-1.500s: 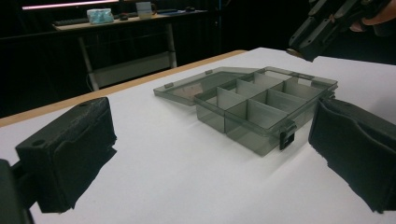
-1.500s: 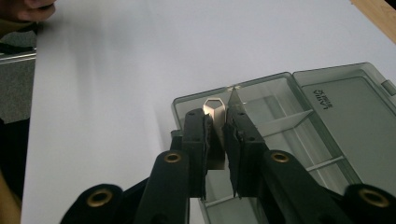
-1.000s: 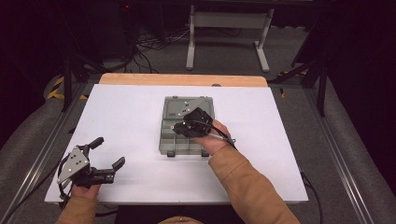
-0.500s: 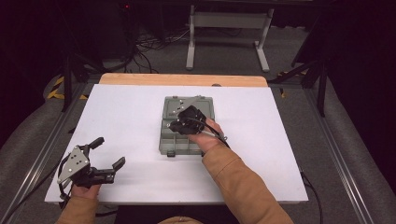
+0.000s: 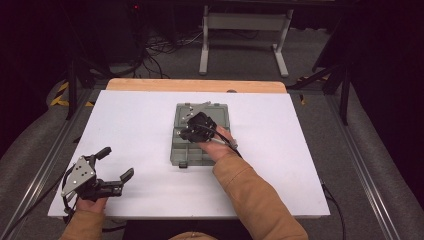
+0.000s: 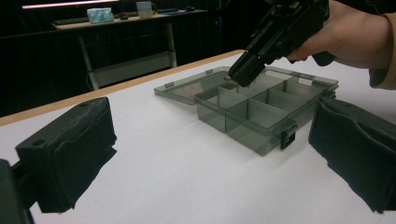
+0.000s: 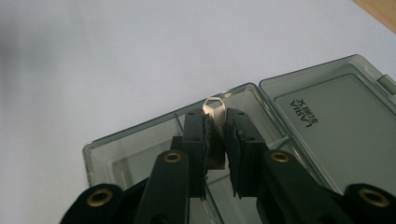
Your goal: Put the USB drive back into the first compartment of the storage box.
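Note:
A grey see-through compartment box (image 5: 186,152) lies open in the middle of the white table, its lid (image 5: 212,108) laid flat behind it. My right gripper (image 5: 185,134) points down into a compartment on the box's left side. It is shut on a small flat silver metal piece (image 7: 213,106) with a hole at its tip, which sticks out past the right gripper (image 7: 215,135) just over the box's rim (image 7: 116,140). The left gripper view shows the right gripper (image 6: 238,77) dipping into the box (image 6: 261,121). My left gripper (image 5: 116,162) rests open on the table at the front left, holding nothing.
The lid (image 7: 336,116) carries a printed label. A wooden strip (image 5: 195,85) edges the table's far side. Beyond it stand a metal frame (image 5: 242,30) and cables on the floor. White table (image 5: 310,165) spreads around the box.
My right gripper has moved a little to the left and lower over the box with the metal piece in it. The left gripper has stayed where it was.

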The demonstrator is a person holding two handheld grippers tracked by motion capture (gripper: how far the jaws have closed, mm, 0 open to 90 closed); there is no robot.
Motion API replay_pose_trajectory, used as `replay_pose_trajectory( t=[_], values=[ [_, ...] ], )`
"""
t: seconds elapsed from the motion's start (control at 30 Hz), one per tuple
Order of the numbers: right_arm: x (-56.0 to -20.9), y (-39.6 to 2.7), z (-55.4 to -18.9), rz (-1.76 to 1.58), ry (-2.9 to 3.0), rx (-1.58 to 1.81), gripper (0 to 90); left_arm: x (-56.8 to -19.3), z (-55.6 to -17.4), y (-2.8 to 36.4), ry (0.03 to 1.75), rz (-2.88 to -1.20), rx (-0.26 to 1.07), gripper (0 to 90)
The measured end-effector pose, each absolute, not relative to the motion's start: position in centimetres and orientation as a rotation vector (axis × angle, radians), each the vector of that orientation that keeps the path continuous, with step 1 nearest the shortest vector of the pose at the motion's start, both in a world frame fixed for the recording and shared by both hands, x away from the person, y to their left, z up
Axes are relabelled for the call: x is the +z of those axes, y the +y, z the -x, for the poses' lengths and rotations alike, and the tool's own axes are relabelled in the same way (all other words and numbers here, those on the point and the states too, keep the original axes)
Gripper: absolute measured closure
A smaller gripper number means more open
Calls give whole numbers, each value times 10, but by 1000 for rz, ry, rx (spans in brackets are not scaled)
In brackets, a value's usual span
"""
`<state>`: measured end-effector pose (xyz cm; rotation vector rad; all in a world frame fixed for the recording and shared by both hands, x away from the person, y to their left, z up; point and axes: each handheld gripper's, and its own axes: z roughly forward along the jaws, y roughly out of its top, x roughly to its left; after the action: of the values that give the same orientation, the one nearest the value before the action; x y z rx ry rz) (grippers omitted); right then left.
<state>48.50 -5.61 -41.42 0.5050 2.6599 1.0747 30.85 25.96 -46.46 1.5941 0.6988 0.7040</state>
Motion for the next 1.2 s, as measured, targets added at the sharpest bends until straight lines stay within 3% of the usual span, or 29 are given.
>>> replay_pose_trajectory(
  t=[1.2],
  values=[
    [-433,-46,-505,-562,2669,1031,786,-464,-309,261,698,-1593,708,12]
  ],
)
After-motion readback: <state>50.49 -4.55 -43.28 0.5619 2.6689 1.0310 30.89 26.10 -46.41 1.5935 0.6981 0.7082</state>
